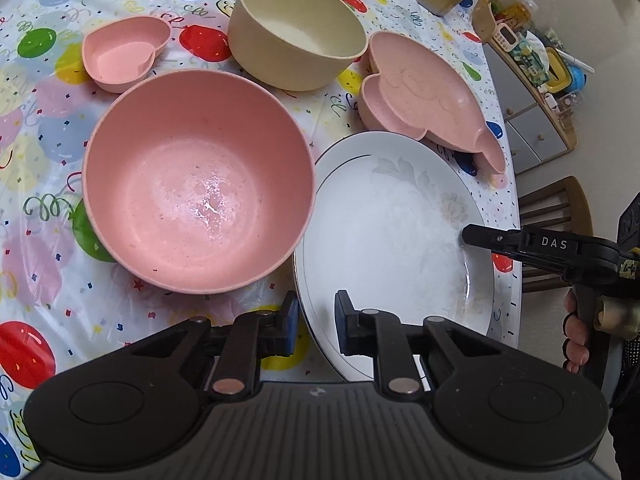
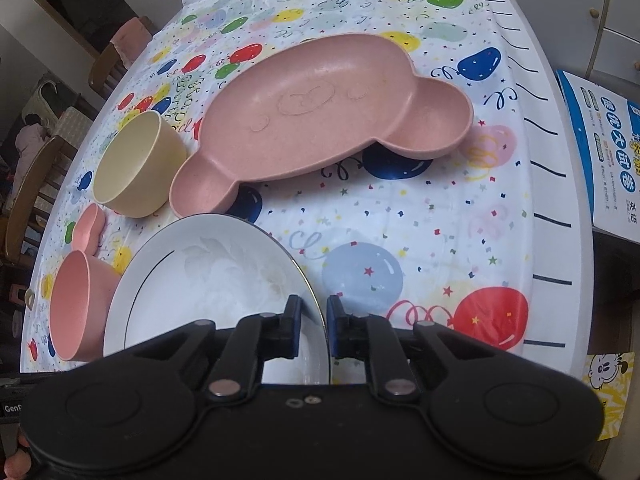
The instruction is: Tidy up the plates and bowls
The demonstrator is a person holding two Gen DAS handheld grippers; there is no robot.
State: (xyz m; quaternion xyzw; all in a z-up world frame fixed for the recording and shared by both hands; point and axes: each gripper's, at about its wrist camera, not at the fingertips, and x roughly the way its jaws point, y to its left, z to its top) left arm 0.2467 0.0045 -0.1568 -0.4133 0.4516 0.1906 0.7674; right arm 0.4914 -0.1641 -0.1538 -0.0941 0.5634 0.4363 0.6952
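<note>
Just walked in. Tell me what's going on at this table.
A person holds two grippers, both clamped on the white plate's rim: left gripper on one side, right gripper on the opposite side. The plate is beside the pink bowl. The cream bowl and bear plate sit untouched.

On the worktop point(image 1: 48, 280) a plate point(image 1: 392, 248) lay near the right edge. A large bowl point(image 1: 196, 196) stood just left of it, touching or nearly touching its rim. Behind the plate lay a divided dish point(image 2: 320, 116), with a deep bowl point(image 1: 296, 36) to that dish's left. A small dish point(image 1: 124, 54) sat left of the deep bowl, behind the large bowl.
</note>
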